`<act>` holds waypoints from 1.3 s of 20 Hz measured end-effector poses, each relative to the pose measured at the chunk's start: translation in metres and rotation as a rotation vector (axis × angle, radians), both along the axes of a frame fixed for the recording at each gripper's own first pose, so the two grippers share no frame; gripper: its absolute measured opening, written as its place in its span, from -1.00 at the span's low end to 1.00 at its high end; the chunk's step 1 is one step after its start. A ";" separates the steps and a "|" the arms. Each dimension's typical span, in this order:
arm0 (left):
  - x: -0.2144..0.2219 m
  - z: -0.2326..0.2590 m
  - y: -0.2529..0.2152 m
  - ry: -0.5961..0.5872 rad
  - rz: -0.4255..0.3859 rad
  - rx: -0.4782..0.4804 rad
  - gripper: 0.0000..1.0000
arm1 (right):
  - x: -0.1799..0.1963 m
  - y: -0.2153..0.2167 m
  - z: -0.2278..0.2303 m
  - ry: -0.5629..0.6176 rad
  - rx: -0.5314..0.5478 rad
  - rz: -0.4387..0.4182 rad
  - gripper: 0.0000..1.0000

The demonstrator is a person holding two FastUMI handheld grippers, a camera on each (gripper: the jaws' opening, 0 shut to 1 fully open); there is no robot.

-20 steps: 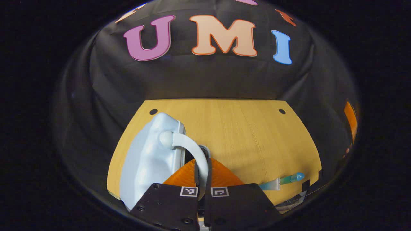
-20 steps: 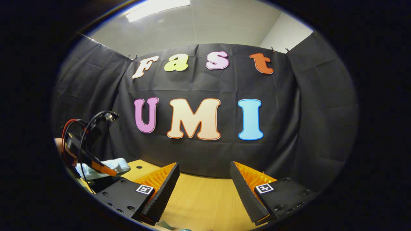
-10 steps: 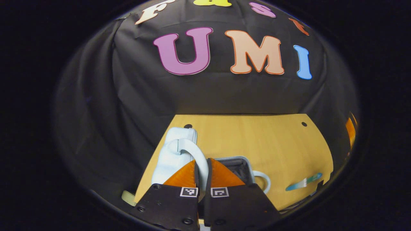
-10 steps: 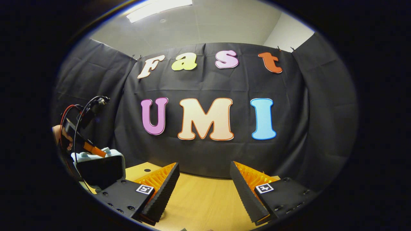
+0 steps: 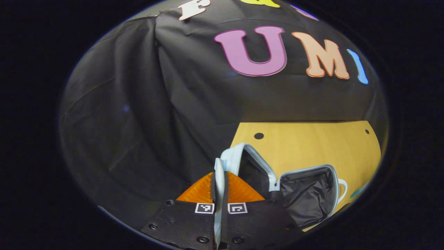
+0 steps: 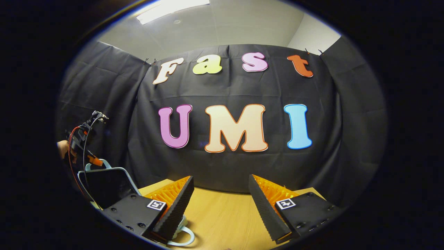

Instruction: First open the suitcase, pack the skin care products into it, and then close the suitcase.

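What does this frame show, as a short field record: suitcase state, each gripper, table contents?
suitcase: open, lid raised, dark-lined base lying on the table
left gripper: shut on the lid's handle
right gripper: open, holding nothing, above the table
skin care products: one tube partly visible at the table edge

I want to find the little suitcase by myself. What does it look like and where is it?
Look at the yellow wooden table before the black cloth wall. At its left end lies the suitcase, spread open. It is pale blue with dark lining, and the left gripper pinches the handle on its raised lid.
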State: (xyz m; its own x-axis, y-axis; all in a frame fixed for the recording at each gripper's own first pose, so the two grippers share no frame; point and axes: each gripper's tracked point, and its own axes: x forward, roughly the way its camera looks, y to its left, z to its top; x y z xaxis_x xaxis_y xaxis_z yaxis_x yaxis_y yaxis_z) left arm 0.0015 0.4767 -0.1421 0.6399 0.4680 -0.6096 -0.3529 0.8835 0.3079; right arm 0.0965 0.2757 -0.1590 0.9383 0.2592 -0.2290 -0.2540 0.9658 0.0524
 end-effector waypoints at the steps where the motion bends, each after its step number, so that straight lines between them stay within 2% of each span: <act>1: -0.004 -0.004 0.008 -0.007 0.015 -0.024 -1.00 | -0.001 0.005 -0.001 0.000 -0.005 0.003 0.98; 5: -0.012 -0.033 0.044 0.005 0.058 -0.066 -1.00 | -0.002 0.016 0.001 -0.004 -0.025 0.004 0.98; 11: -0.036 -0.093 0.091 0.062 0.169 -0.127 -1.00 | -0.004 0.019 -0.006 0.014 -0.070 -0.003 0.98; 18: -0.061 -0.147 0.118 0.074 0.257 -0.143 -0.96 | -0.006 0.022 -0.012 0.033 -0.099 0.013 0.98; 20: -0.064 -0.155 0.124 0.063 0.294 -0.126 -0.79 | -0.005 0.023 -0.011 0.032 -0.107 0.017 0.98; 21: -0.060 -0.154 0.122 0.032 0.304 -0.126 -0.58 | -0.006 0.022 -0.010 0.032 -0.110 0.017 0.98; 23: -0.045 -0.134 0.112 -0.061 0.301 -0.106 0.21 | -0.006 0.021 -0.010 0.030 -0.111 0.018 1.00; 25: -0.035 -0.111 0.101 -0.160 0.292 -0.045 1.00 | -0.005 0.016 -0.005 0.015 -0.106 0.016 0.98; 26: -0.031 -0.096 0.094 -0.211 0.277 -0.016 0.99 | -0.005 0.013 0.000 0.003 -0.103 0.013 0.98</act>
State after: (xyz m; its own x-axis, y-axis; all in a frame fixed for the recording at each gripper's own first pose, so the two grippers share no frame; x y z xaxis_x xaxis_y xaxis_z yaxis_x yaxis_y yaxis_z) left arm -0.0290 0.5703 -0.2380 0.6025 0.6329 -0.4863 -0.6345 0.7494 0.1893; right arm 0.0915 0.2884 -0.1591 0.9344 0.2461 -0.2575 -0.2663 0.9628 -0.0462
